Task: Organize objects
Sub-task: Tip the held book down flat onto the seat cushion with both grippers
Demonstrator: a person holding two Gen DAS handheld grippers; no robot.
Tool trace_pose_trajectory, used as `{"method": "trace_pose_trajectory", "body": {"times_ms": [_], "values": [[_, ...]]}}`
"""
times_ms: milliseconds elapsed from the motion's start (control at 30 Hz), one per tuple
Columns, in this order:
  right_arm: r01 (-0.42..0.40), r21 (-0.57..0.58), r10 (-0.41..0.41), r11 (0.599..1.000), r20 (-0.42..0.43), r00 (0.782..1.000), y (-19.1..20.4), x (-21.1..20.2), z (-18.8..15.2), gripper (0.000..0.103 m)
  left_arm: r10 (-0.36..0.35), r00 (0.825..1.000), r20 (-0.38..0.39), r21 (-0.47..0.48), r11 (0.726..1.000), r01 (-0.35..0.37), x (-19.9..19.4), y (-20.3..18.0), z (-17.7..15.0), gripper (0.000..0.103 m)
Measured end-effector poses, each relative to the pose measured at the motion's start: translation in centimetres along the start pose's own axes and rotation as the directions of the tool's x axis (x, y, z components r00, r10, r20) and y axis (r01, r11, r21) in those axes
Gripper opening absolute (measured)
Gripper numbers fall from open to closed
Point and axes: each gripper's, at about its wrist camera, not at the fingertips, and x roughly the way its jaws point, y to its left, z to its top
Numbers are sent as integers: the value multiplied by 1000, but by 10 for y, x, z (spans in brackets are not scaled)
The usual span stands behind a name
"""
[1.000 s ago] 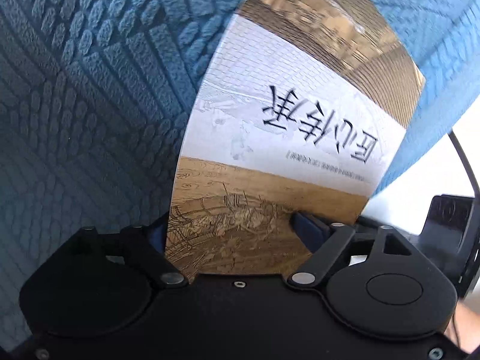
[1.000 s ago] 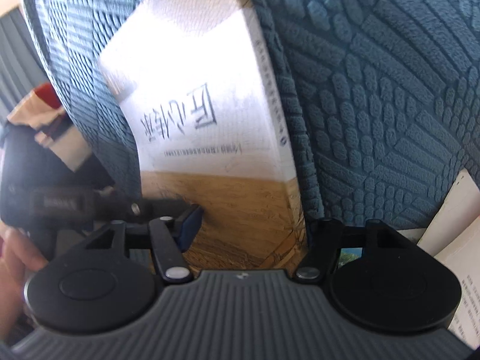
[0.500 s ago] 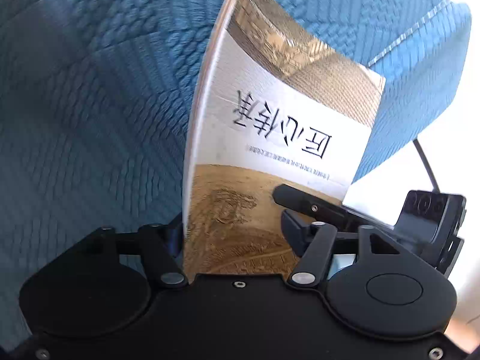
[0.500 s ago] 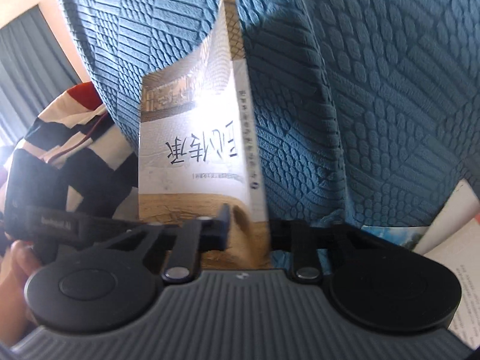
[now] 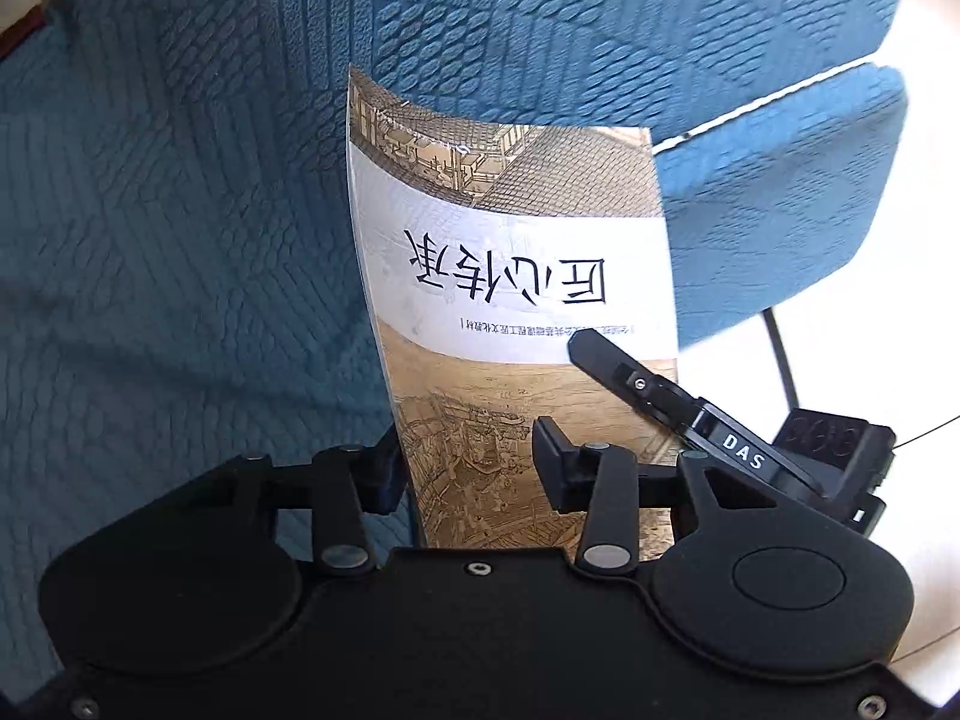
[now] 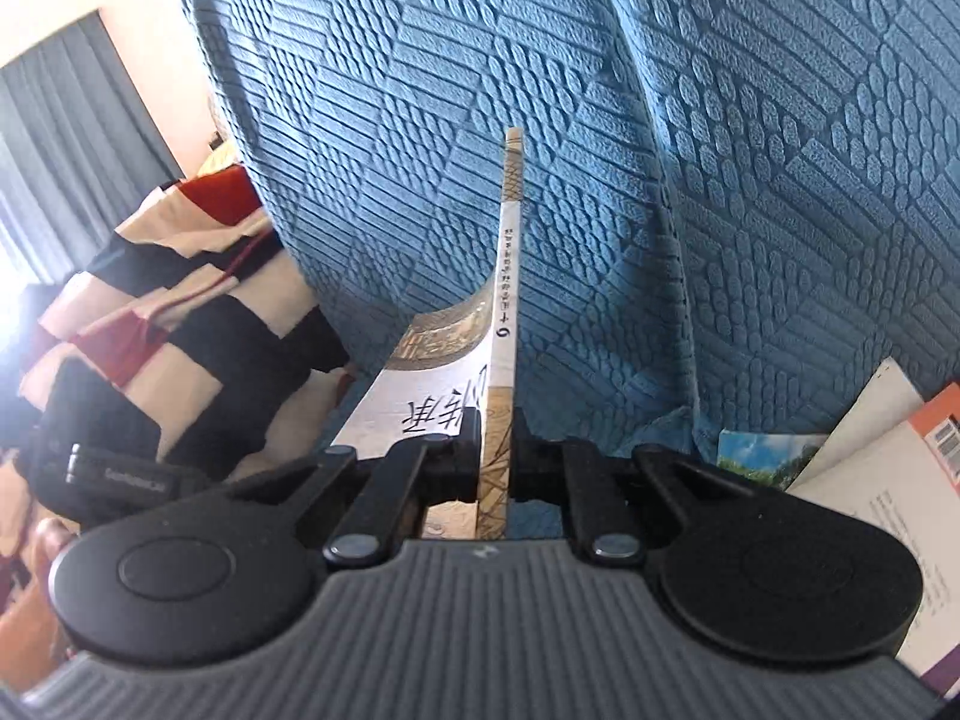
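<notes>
— Where's the book (image 5: 510, 276)?

— Raised in front of the blue textured sofa cover (image 5: 180, 210), standing on edge, title upside down.

— The right gripper (image 6: 497, 468)?

— Its jaws have just been closing; now they're clamped on the book's spine edge.

— And the left gripper (image 5: 468, 468)?

— Half open, jaws just been closing, the cover between them; whether the pads press I can't tell. More books (image 6: 870, 468) lie at the sofa's right edge.

Bright daylight, blown-out glare at edges, fisheye-warped.
</notes>
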Motion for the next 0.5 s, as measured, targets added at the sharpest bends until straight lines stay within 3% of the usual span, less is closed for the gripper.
{"method": "trace_pose_trajectory", "body": {"times_ms": [133,500], "values": [[-23,-20,23,1000,10,1000,17,-12,-4,11,-28,999,42,-8,1000,29,-27,-6,-17,40],[-32,-104,29,994,-28,999,51,-18,-31,13,11,998,69,-71,997,-6,-78,6,-60,39]]}}
